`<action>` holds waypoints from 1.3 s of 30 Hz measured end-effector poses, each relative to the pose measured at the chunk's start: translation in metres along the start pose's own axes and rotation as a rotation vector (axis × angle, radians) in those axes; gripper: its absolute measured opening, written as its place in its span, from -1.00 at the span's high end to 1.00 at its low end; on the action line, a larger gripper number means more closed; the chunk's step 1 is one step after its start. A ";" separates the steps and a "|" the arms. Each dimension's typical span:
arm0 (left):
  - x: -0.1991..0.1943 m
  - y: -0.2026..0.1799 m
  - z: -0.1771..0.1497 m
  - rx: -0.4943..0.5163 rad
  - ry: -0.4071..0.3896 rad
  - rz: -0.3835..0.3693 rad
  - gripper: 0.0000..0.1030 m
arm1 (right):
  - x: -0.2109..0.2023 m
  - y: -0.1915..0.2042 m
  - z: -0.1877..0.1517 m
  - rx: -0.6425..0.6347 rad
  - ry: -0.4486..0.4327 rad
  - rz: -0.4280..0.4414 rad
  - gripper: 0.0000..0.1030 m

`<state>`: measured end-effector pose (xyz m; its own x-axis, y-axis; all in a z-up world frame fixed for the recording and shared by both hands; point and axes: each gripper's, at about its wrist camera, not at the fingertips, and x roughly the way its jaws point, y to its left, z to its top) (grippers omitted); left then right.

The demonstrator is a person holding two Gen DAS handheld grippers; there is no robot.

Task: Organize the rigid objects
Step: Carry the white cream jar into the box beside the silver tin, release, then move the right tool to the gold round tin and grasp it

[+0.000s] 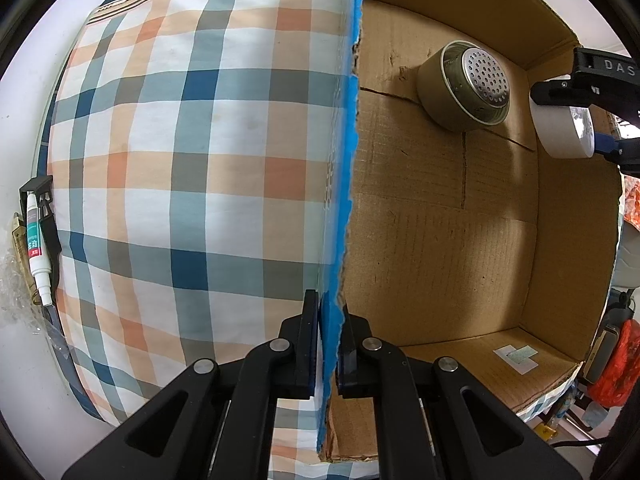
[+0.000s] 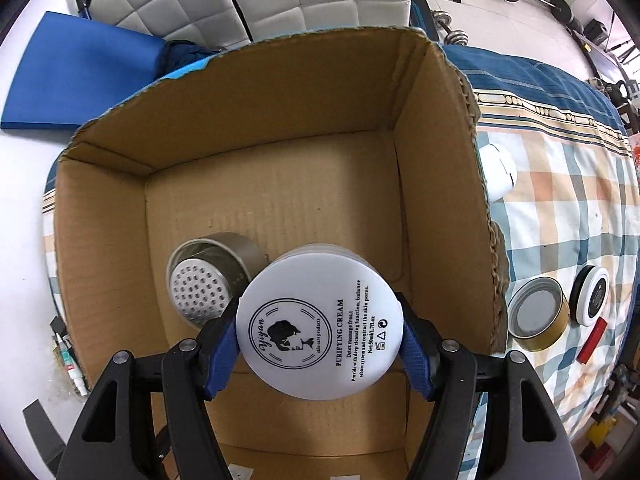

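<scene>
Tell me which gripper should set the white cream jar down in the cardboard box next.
Right. The right gripper already holds the cream jar above the cardboard box, beside the metal tin. The left gripper is clamped on the box wall, steadying it.

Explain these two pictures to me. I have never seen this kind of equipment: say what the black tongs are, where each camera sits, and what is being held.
There is no robot here. A person holds a hand tool with two fingers in each hand, and a wide-angle camera on each tool looks along those fingers.

In the left tool's picture, the left gripper is shut on the wall of a cardboard box, steadying it on a checked bedcover.

In the right tool's picture, the right gripper holds a white cream jar over the box. A metal tin already lies inside. Outside, on the cover, wait a gold tin and a black-rimmed jar.
</scene>
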<state>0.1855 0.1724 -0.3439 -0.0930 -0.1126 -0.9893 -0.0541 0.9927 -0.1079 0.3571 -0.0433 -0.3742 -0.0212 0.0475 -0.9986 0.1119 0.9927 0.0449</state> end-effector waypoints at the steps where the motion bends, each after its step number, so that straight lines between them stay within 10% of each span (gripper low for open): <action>1: 0.000 0.000 0.000 0.001 0.000 -0.001 0.92 | 0.002 0.001 0.000 0.002 0.003 -0.003 -0.39; 11: 0.000 -0.002 0.002 0.008 0.003 0.004 0.91 | 0.012 0.015 0.003 -0.001 0.011 -0.049 -0.43; 22: 0.000 -0.003 0.000 0.008 0.002 0.003 0.91 | -0.003 0.019 -0.005 -0.053 -0.012 -0.034 -1.00; 39: -0.001 -0.007 -0.002 0.009 -0.001 0.008 0.91 | -0.067 0.027 -0.067 -0.154 -0.089 0.080 -1.00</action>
<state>0.1839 0.1658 -0.3424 -0.0927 -0.1044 -0.9902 -0.0440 0.9940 -0.1006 0.2951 -0.0119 -0.3044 0.0705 0.1233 -0.9899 -0.0441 0.9917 0.1204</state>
